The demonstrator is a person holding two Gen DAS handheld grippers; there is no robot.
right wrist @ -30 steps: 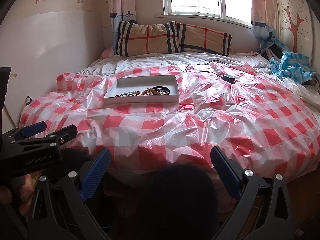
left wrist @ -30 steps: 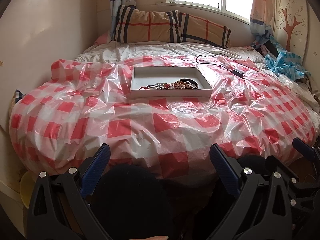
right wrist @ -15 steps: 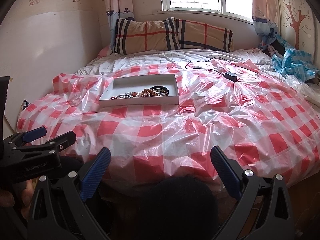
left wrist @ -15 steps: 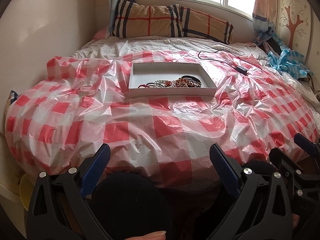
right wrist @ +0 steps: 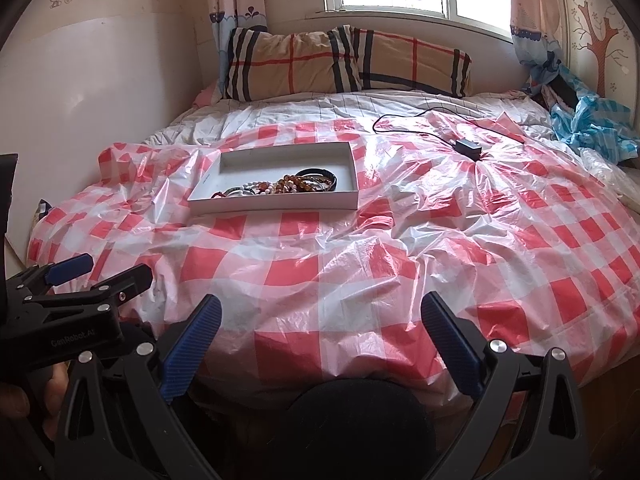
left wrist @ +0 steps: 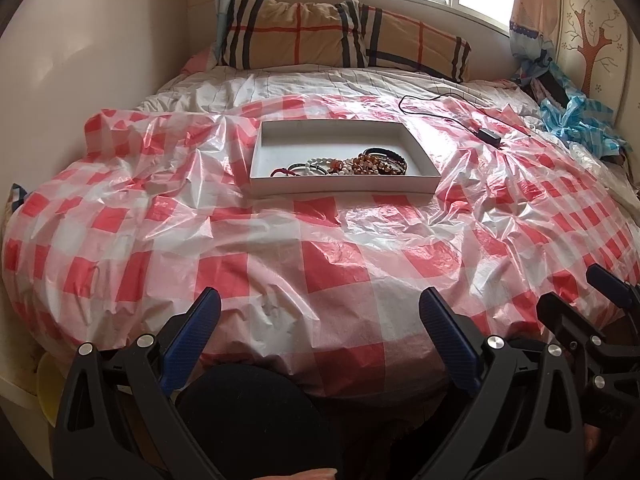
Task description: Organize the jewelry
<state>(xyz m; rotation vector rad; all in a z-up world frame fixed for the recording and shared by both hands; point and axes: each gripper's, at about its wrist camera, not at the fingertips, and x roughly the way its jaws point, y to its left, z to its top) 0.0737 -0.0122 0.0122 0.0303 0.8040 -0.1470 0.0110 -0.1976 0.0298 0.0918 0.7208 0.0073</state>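
Both grippers are hanging over the near edge of the bed, nothing in either. The left gripper (left wrist: pixel 320 336) is spread wide and empty, and the right gripper (right wrist: pixel 320 338) is gaping wide too. The white tray (left wrist: pixel 344 190) is sitting well ahead of the left one on the red-checked plastic sheet (left wrist: pixel 320 260), ahead and to the left of the right one, with the beaded bracelets (left wrist: pixel 360 165) piled along its near wall.
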